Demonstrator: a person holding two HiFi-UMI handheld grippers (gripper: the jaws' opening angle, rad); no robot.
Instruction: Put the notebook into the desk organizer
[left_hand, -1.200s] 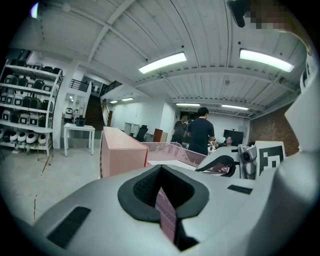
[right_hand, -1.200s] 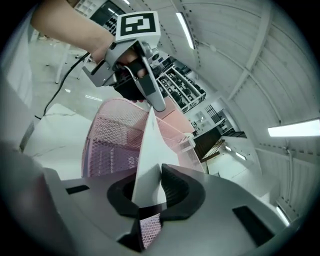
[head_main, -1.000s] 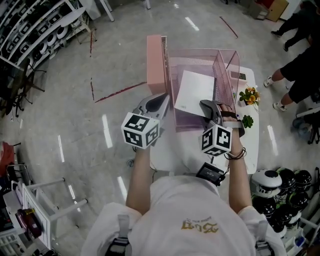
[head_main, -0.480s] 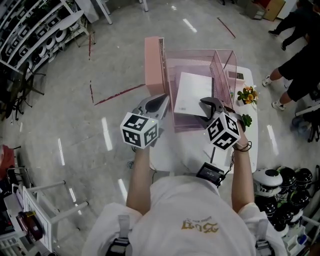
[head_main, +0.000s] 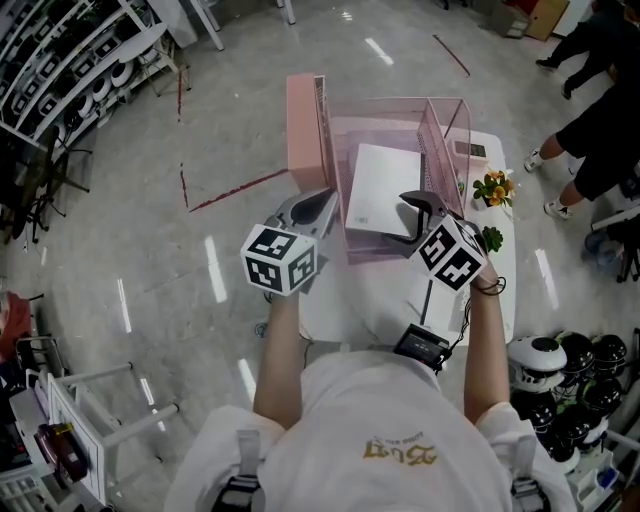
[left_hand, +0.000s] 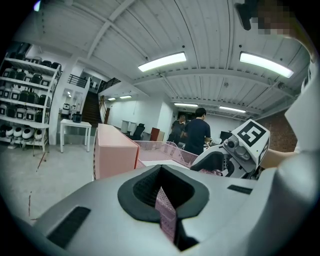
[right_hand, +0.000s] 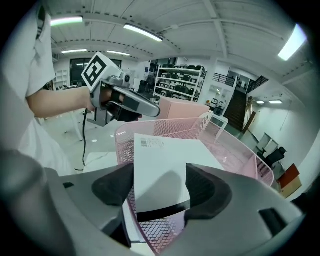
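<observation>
You are releasing: your right gripper (right_hand: 160, 186) has just been opening its jaws, which are standing apart around the notebook (right_hand: 165, 150), now lying slanted inside the desk organizer (right_hand: 235, 150). Your left gripper (left_hand: 162, 200) is clamping the organizer's mesh wall. Back straight away from the organizer without snagging the cover.

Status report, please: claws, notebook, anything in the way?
Left claw shut on pink wire-mesh desk organizer. Right claw just opening, white rectangular notebook loose in it, inside organizer. Nothing blocking.
</observation>
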